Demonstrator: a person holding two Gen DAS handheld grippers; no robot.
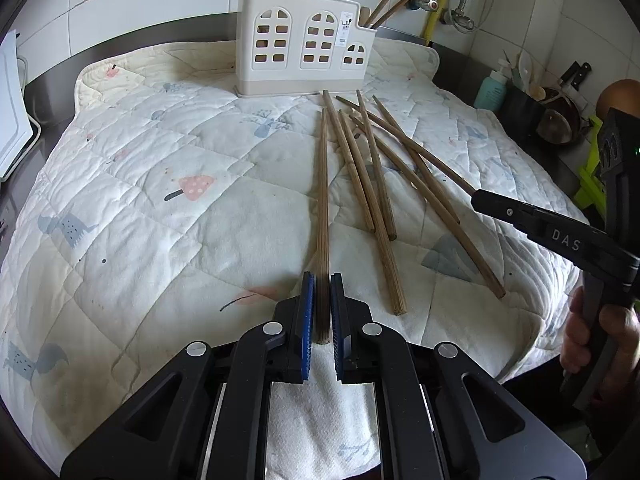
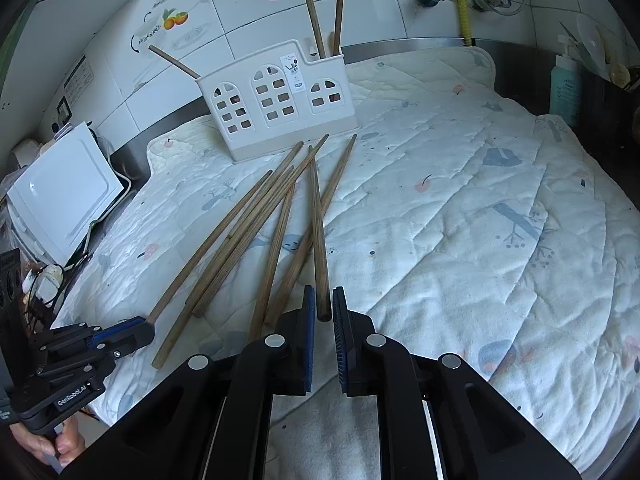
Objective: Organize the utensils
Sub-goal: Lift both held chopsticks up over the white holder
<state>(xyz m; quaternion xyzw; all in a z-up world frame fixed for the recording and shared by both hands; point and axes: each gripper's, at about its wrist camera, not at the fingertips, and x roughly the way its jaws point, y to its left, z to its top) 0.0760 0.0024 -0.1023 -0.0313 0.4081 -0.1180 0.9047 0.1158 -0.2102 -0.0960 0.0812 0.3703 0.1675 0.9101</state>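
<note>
- Left gripper (image 1: 322, 282): one; its blue pads are closed almost fully on the near end of one chopstick (image 1: 322, 200), which runs straight ahead along the quilt toward the holder.
- Right gripper (image 2: 323, 294): one; jaws likewise nearly together, pinching the near end of a second chopstick (image 2: 318, 220); this stick lies across the loose ones.
- Hands: two, one right hand (image 1: 600, 340) and one left hand (image 2: 60, 448), each wrapped round a gripper handle.
- Loose chopsticks (image 1: 384, 248): five, brown wood, fanned and crossing on the quilt between the two gripped sticks, making seven on the cloth in all.
- Quilt (image 1: 160, 220): one, white and printed, covering the counter.
- Holder (image 1: 304, 48): one, cream plastic with three arched window panels, standing upright at the quilt's far edge, just beyond the stick tips.
- Stowed chopsticks (image 2: 312, 16): three in the holder, one leaning from the left end, two in the lower right compartment.
- Tiled wall (image 2: 248, 20): behind, with one yellow hose (image 2: 460, 0).
</note>
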